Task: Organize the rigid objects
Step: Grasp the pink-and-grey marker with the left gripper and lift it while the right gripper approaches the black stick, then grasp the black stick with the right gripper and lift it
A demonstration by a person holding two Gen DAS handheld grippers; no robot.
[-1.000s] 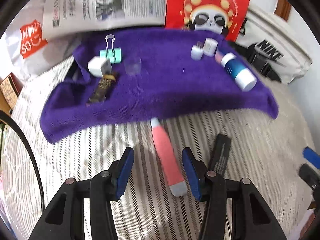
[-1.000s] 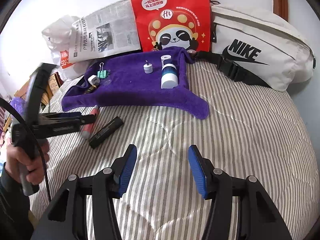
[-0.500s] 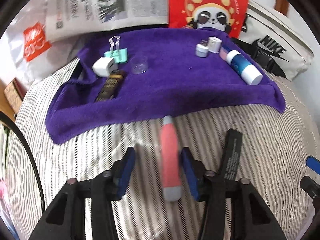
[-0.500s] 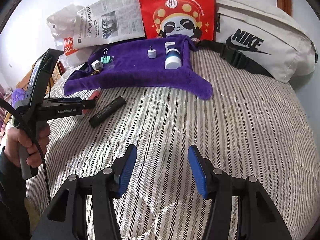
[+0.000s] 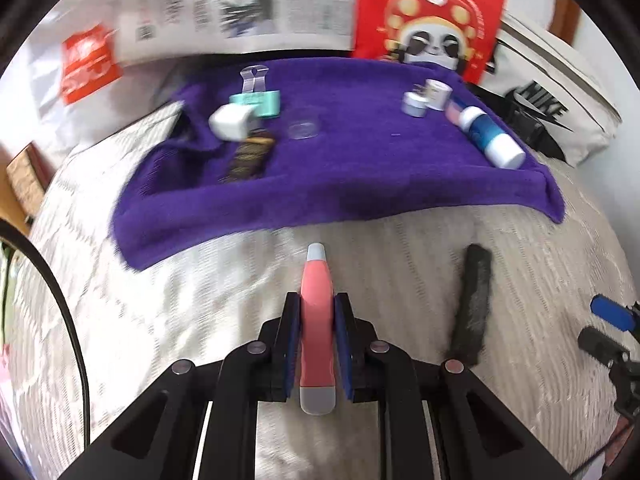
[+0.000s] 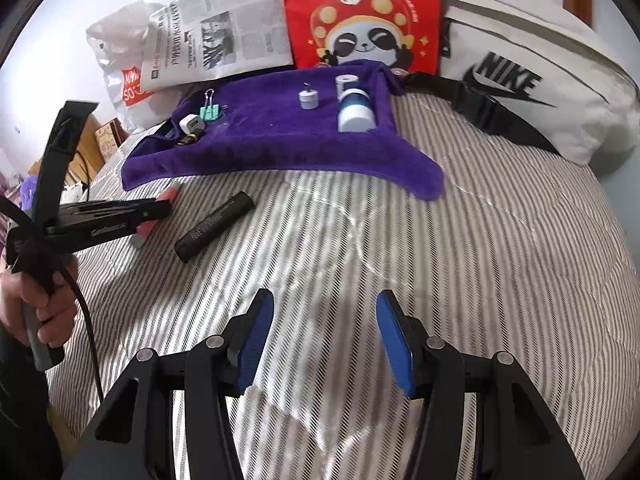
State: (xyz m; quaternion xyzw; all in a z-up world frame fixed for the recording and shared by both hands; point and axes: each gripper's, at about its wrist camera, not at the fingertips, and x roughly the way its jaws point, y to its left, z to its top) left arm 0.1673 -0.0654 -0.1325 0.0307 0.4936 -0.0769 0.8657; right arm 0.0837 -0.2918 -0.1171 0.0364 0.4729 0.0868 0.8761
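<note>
My left gripper (image 5: 316, 320) is shut on a pink tube with grey ends (image 5: 317, 312), held lengthwise over the striped quilt just short of the purple towel (image 5: 340, 176). In the right wrist view the left gripper (image 6: 160, 210) shows at the left, with the pink tube (image 6: 168, 196) poking out. A black tube (image 5: 472, 300) lies on the quilt to the right; it also shows in the right wrist view (image 6: 216, 226). My right gripper (image 6: 325, 332) is open and empty above the quilt.
On the towel lie a green binder clip (image 5: 256, 94), a white charger (image 5: 232, 120), a dark bar (image 5: 248, 156), a clear cup (image 5: 304, 128), two small white caps (image 5: 426, 96) and a blue-white bottle (image 5: 492, 136). Behind stand a newspaper (image 6: 216, 44), a red panda bag (image 6: 360, 16) and a white Nike bag (image 6: 540, 76).
My left gripper closed from open around the pink tube to shut on it and lifted it slightly. The right gripper stayed open and drew back a little.
</note>
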